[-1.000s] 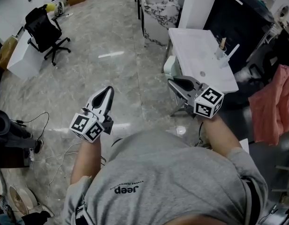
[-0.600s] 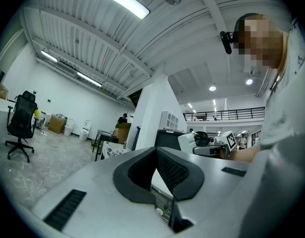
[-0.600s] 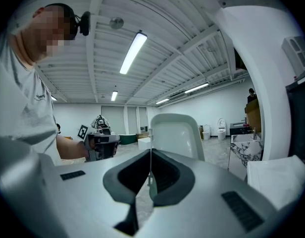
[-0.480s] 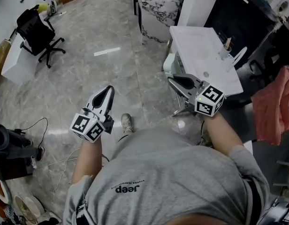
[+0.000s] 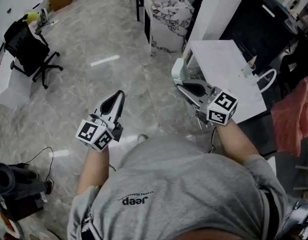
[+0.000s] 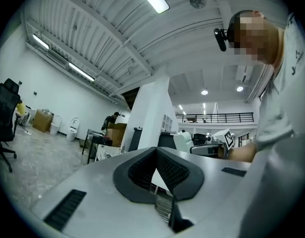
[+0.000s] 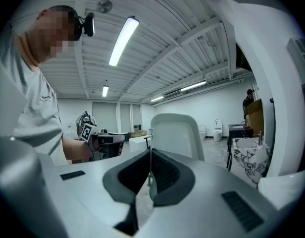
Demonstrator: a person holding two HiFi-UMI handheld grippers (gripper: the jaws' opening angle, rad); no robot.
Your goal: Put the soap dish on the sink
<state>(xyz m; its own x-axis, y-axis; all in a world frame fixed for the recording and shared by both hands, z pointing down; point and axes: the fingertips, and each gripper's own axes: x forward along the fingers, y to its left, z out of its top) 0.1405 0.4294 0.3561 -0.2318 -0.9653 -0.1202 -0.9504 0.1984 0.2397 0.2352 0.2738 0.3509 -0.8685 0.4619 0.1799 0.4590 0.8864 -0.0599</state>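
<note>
Soap dish (image 5: 179,70) is not on the sink yet. It stands pinched in our right gripper (image 5: 184,85), whose jaws are closed on the thin lower rim. The pale, rounded tray therefore rises upright just ahead of the fingertips. We judge this edge grip suits carrying: the dish's broad face stays visible in the right gripper view, and most of its body is free of the pads. It will need tipping flat before it can rest on anything.

From the right gripper, the sink (image 5: 219,59) lies at about two o'clock in the head view, a white slab with a curved tap (image 5: 268,76) at its far right side. The dish shows just beside the sink's left edge, at the sink's nine o'clock. We cannot tell from these views how the dish's height compares with the top.

Our left gripper (image 5: 118,95) sits well apart at nine o'clock of the right one, over bare marble floor (image 5: 109,44). Its jaws are together on nothing. We read that as an idle hand kept clear, since one pinch carries the dish.

What remains, in our judgement, is to bring the dish over the white top, lay it down and let go.
</note>
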